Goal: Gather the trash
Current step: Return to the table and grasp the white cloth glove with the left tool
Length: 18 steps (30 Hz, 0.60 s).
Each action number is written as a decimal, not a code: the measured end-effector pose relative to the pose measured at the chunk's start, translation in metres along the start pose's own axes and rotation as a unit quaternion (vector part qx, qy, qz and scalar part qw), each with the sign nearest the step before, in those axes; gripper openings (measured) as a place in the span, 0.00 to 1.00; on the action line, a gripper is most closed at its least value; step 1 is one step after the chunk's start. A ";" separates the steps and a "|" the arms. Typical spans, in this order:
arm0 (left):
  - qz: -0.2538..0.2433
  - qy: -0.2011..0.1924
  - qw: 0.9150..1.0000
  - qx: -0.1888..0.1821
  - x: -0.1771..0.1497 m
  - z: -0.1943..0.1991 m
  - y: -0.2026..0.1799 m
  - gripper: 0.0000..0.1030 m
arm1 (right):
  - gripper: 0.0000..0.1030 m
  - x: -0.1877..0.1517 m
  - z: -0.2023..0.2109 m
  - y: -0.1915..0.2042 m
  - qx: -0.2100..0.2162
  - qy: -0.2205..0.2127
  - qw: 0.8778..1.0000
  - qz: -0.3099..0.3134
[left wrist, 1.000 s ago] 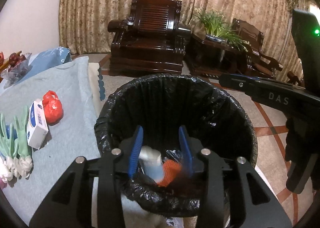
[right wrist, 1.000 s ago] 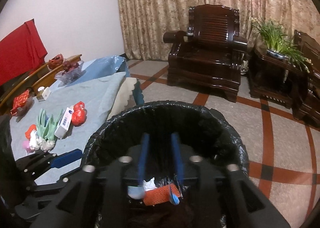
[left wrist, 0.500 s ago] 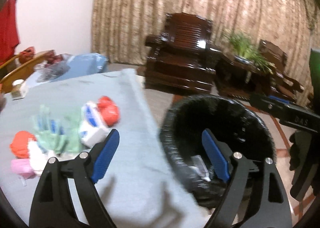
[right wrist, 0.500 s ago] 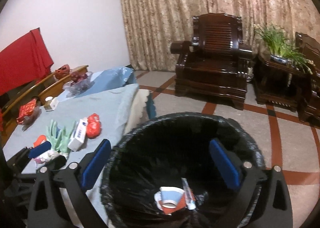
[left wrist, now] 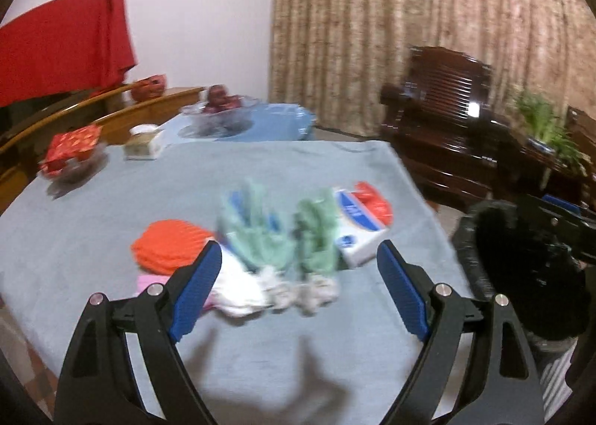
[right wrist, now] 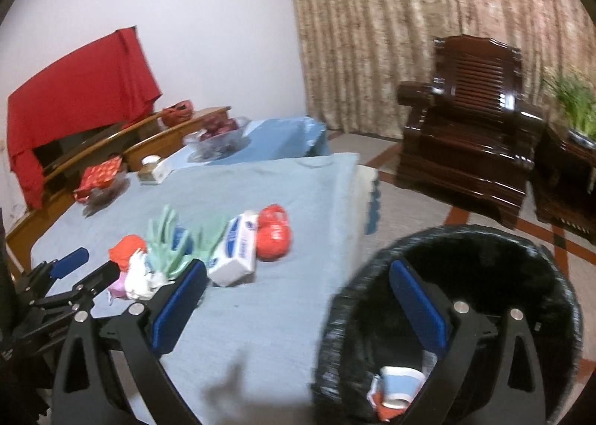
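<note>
Your left gripper (left wrist: 298, 287) hangs above the near part of the table with its blue-padded jaws spread wide and nothing between them. Just past its tips, on the pale blue cloth (left wrist: 260, 358), the remaining trash lies in a loose cluster: an orange crumpled piece (left wrist: 167, 248) on the left, a pink scrap (left wrist: 152, 281) and white crumpled paper (left wrist: 242, 292) nearest you, a pair of green gloves (left wrist: 283, 235) in the middle, a white-and-blue box (left wrist: 359, 227) to their right, and a red crumpled bag (left wrist: 374, 201) touching the box's far right side. The view is blurred, so finer detail is lost.

Your right gripper (right wrist: 298, 304) also has its jaws wide apart and empty. Its left finger sits over the table edge near the box; its right finger hangs over the black-lined trash bin (right wrist: 551, 276), which stands on the floor just right of the table. Inside the bin, at the bottom, lies a blue-and-white paper cup (right wrist: 398, 386) on an orange scrap (right wrist: 383, 410).

Farther back on the table are a glass bowl of dark fruit (right wrist: 218, 134) and a red patterned packet (right wrist: 98, 173). A dark wooden armchair (right wrist: 473, 141) stands far right.
</note>
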<state>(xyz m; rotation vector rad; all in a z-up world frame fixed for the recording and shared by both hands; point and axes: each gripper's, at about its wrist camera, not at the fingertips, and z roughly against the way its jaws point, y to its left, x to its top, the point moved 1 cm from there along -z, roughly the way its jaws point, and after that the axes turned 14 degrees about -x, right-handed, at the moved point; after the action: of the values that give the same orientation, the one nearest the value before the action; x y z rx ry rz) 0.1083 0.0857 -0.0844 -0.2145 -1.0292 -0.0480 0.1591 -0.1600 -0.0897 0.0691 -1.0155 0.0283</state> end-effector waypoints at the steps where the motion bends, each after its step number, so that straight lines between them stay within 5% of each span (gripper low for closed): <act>1: 0.004 0.002 1.000 0.007 -0.001 -0.001 0.007 0.80 | 0.94 -0.001 -0.004 0.010 0.005 0.000 1.000 0.006; 8: 0.038 0.025 0.998 0.036 -0.013 -0.018 0.045 0.69 | 0.94 -0.009 -0.026 0.049 0.027 0.017 0.999 0.025; 18: 0.061 0.063 0.996 0.028 -0.026 -0.058 0.063 0.56 | 0.94 -0.020 -0.054 0.071 0.031 0.042 0.998 0.045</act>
<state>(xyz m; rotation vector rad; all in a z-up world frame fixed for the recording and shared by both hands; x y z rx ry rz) 0.1528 0.1344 -0.1451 -0.2200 -0.8892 0.0764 0.1898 -0.0850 -0.1319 0.0789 -0.9339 0.1440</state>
